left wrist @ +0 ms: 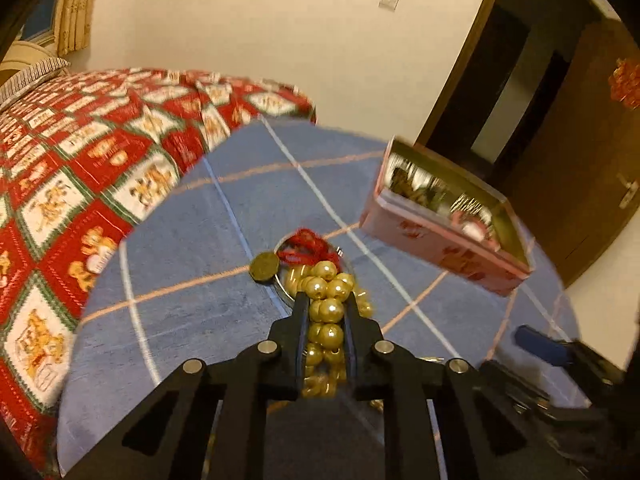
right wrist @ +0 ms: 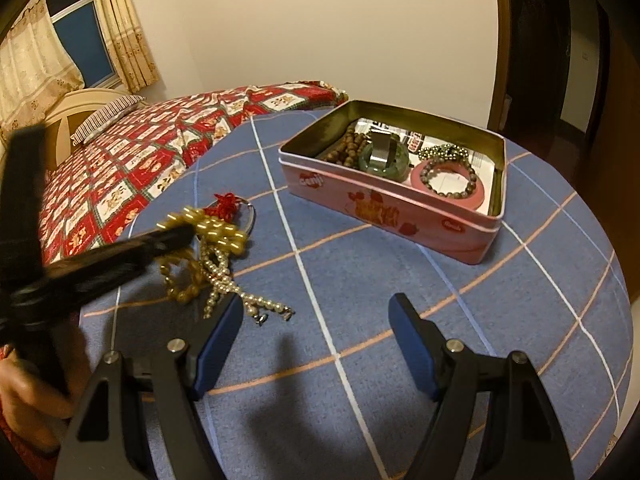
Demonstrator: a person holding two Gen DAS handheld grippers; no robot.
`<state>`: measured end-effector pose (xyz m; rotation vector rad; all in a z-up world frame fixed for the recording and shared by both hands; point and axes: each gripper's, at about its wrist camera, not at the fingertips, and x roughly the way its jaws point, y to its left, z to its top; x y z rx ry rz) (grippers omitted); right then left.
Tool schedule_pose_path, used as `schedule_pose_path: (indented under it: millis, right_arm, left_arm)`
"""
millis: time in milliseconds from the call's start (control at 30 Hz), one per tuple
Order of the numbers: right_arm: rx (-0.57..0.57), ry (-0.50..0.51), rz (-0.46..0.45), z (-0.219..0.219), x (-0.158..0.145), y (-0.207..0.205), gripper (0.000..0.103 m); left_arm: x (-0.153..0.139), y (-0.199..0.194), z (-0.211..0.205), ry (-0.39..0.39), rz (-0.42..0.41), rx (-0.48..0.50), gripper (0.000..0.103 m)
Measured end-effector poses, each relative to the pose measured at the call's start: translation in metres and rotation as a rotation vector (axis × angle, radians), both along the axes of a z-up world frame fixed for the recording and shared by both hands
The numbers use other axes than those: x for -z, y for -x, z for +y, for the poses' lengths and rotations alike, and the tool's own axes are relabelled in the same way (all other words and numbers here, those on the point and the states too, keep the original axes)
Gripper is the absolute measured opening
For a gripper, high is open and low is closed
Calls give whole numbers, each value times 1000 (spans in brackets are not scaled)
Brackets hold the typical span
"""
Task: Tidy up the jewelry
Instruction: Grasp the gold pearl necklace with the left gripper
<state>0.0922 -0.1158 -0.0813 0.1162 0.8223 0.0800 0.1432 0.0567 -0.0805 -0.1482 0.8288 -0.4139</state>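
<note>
My left gripper (left wrist: pixel 326 302) is shut on a strand of large gold pearl beads (left wrist: pixel 326 286); it also shows at the left of the right wrist view (right wrist: pixel 180 236), holding the gold pearl beads (right wrist: pixel 216 228) above the table. A smaller pearl necklace (right wrist: pixel 240 296) and gold bead loops (right wrist: pixel 182 280) hang or lie below. A red knotted cord (left wrist: pixel 304 246) with a gold coin (left wrist: pixel 263 267) lies beyond. The open pink tin (right wrist: pixel 384 208) holds bracelets and a green piece. My right gripper (right wrist: pixel 318 316) is open and empty above the cloth.
The round table has a blue checked cloth (right wrist: pixel 360 300). A bed with a red patterned cover (right wrist: pixel 132 168) stands left of it. A dark wooden door (left wrist: pixel 580 152) is at the right. The pink tin (left wrist: pixel 448 220) looks blurred in the left wrist view.
</note>
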Motion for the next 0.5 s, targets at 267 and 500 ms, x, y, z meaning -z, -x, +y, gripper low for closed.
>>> schedule_pose_path:
  millis: [267, 500]
  right_arm:
    - [-37, -8, 12, 10, 2, -8, 73]
    - [-168, 12, 27, 50, 7, -37, 73]
  left_arm:
    - [-27, 23, 32, 49, -67, -35, 15]
    - [-31, 32, 44, 14, -86, -72, 15]
